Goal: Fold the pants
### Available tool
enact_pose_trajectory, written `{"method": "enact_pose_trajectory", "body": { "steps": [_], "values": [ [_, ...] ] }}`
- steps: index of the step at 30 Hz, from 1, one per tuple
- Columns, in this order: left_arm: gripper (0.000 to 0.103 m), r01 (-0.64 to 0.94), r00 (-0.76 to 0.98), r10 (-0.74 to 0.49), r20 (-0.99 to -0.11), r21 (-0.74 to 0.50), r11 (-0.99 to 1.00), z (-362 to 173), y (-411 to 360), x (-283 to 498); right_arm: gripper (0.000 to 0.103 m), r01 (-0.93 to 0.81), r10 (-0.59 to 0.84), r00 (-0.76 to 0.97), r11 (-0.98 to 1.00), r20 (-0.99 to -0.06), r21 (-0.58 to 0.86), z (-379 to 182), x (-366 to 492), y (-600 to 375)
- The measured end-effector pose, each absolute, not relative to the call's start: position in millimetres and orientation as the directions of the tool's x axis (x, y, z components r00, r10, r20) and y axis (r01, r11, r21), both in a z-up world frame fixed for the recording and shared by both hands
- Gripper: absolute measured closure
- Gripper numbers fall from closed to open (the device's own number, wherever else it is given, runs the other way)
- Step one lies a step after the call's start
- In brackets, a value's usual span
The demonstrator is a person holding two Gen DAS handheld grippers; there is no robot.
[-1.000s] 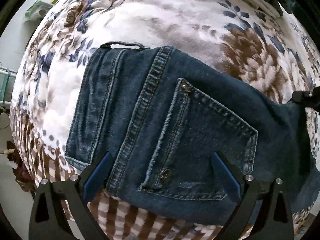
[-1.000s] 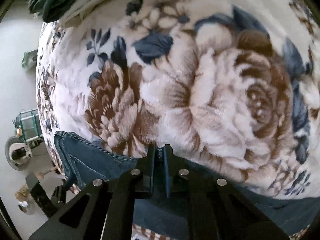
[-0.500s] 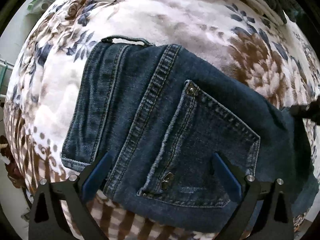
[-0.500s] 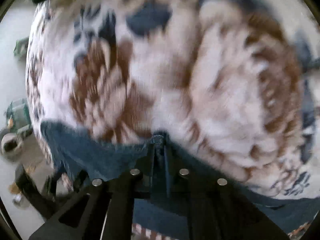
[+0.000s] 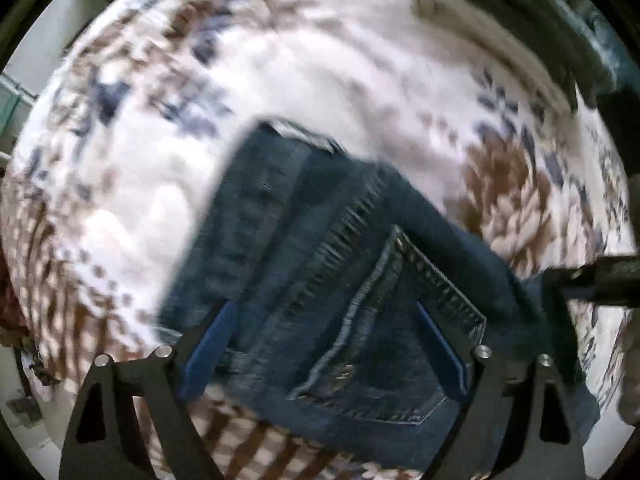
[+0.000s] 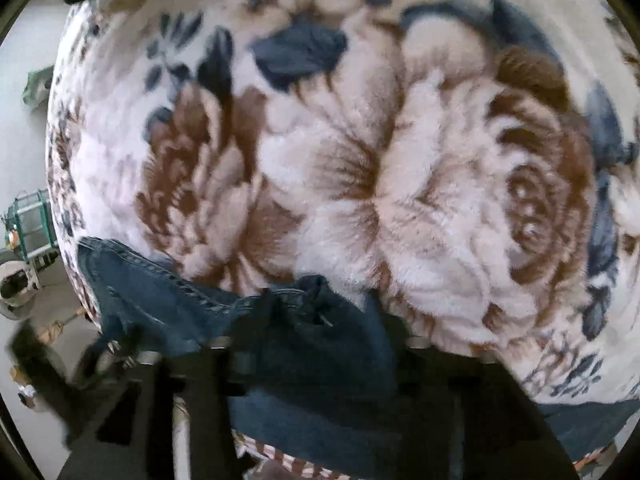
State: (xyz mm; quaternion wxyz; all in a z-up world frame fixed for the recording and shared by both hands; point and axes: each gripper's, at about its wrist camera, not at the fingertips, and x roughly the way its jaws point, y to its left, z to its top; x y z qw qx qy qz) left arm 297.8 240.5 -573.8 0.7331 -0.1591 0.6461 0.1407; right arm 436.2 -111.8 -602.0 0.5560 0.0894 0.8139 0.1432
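Dark blue jeans (image 5: 320, 280) lie folded on a floral plush blanket (image 5: 280, 80), back pocket and waistband up. My left gripper (image 5: 324, 344) is open, its blue pads spread over the pocket area just above the denim. In the right wrist view the jeans (image 6: 304, 344) bunch up between the spread jaws of my right gripper (image 6: 316, 340), which stands open. The right gripper also shows at the right edge of the left wrist view (image 5: 600, 276). Both views are blurred.
The blanket (image 6: 400, 160) covers the bed in white, brown and blue flowers. A dark green garment (image 5: 520, 20) lies at the far edge. The floor with a green rack (image 6: 32, 224) is to the left.
My right gripper has opened and let go of the jeans fold it was shut on. My left gripper has pulled back and tilted, so the jeans sit lower in view.
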Motion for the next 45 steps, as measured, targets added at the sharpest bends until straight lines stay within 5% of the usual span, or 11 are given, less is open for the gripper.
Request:
{"method": "enact_pose_trajectory", "body": {
  "steps": [8,12,17,21,25,26,28,31,35,40,45],
  "values": [
    [0.014,-0.413,0.087,0.047,-0.995,0.007,0.911,-584,270,288,0.091,-0.031,0.330,-0.301,0.934,-0.895,0.355,-599,426,-107],
    [0.014,-0.391,0.094,0.070,-0.993,0.028,0.920,-586,269,285,0.092,0.046,0.397,-0.245,0.916,-0.884,0.399,-589,424,-123],
    [0.014,-0.405,0.100,0.074,-0.992,0.028,0.914,-580,253,281,0.077,0.125,0.508,-0.294,0.860,-0.810,0.494,-593,433,-146],
    [0.014,-0.438,0.098,0.068,-0.993,0.019,0.899,-572,259,270,0.039,0.163,0.527,-0.262,0.850,-0.809,0.501,-588,444,-169],
    [0.014,-0.459,0.084,0.048,-0.995,0.004,0.888,-571,252,260,0.039,0.056,0.470,-0.371,0.872,-0.801,0.485,-600,429,-154],
    [0.014,-0.456,0.078,0.047,-0.996,0.007,0.890,-573,250,257,0.042,0.013,0.449,-0.375,0.877,-0.811,0.480,-599,425,-148],
    [0.014,-0.449,0.072,0.057,-0.996,0.019,0.893,-577,244,250,0.095,-0.088,0.362,-0.334,0.908,-0.871,0.411,-596,418,-136],
    [0.014,-0.429,0.058,0.082,-0.995,0.049,0.902,-580,236,246,0.095,-0.008,0.350,-0.280,0.930,-0.894,0.367,-602,416,-145],
    [0.014,-0.419,0.058,0.107,-0.993,0.073,0.905,-579,222,237,0.085,0.029,0.363,-0.264,0.929,-0.894,0.369,-595,415,-158],
    [0.014,-0.388,0.072,0.100,-0.992,0.065,0.919,-560,192,221,0.036,0.181,0.447,0.004,0.880,-0.895,0.440,-539,380,-213],
    [0.014,-0.239,0.054,0.075,-0.996,0.060,0.969,-539,104,238,0.034,0.395,0.458,0.219,0.765,-0.861,0.508,-514,299,-304]
  ]
}}
